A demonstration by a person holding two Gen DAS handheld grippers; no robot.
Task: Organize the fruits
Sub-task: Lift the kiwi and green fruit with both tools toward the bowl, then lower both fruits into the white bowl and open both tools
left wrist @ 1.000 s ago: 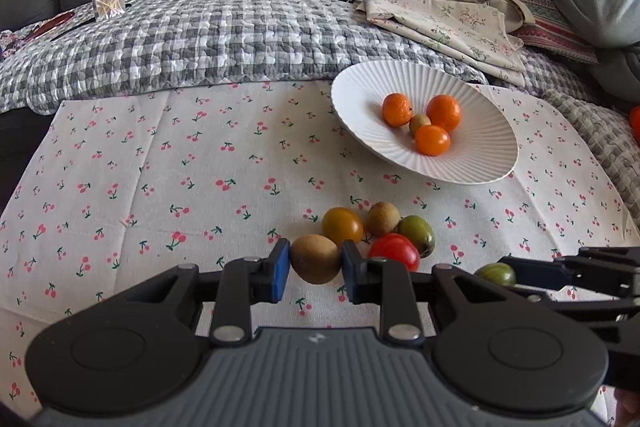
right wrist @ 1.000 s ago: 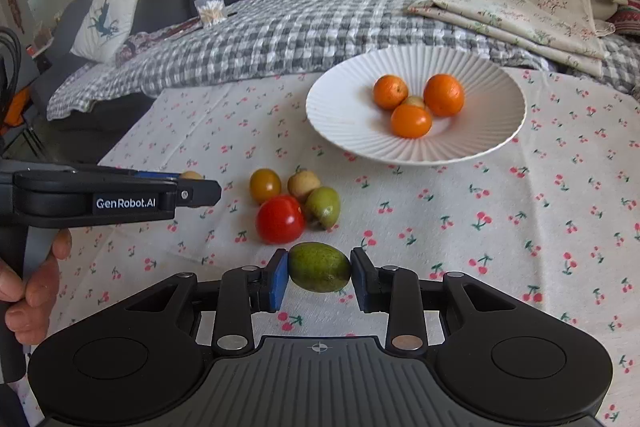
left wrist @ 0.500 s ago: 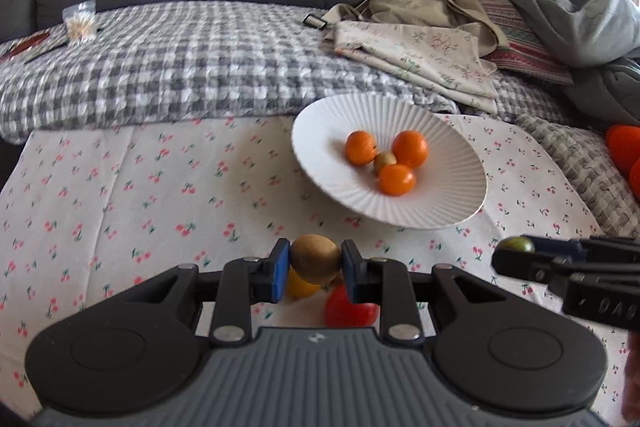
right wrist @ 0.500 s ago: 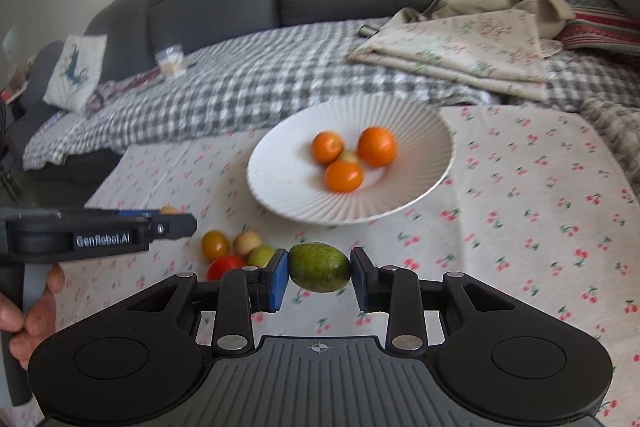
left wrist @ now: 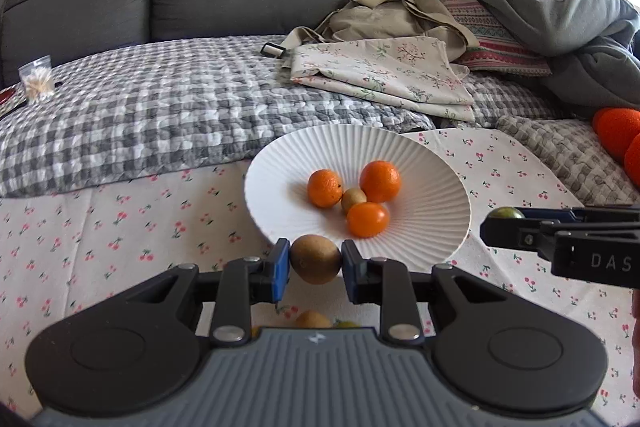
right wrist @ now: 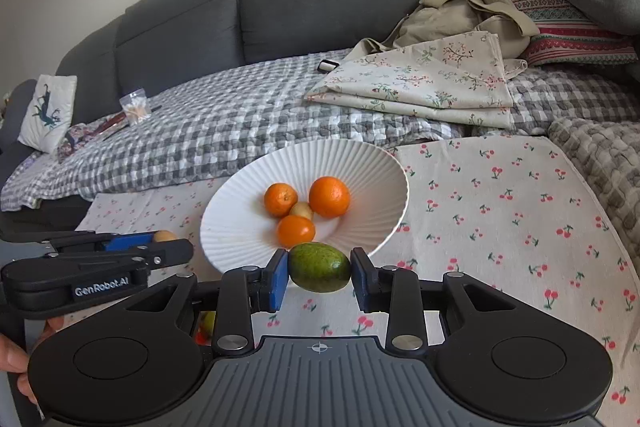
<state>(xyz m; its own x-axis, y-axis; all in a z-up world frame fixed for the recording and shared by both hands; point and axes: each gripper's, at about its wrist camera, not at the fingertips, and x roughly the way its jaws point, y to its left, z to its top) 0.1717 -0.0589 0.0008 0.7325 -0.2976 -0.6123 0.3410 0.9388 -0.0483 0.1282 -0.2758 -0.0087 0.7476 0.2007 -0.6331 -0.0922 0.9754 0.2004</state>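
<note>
My left gripper is shut on a brown kiwi, held just before the near rim of the white ribbed plate. My right gripper is shut on a green avocado-like fruit, held at the plate's near rim. The plate holds three orange fruits and one small brown fruit. Loose fruits on the cherry-print cloth lie mostly hidden under my left gripper. The left gripper also shows in the right wrist view.
A grey checked blanket lies behind the cloth, with folded floral fabric, a bag and a grey sofa beyond. Orange objects sit at the far right. A small packet lies far left.
Both grippers have risen and moved forward toward the plate, each still holding its fruit. The loose fruits on the cloth have dropped out of sight beneath them.
</note>
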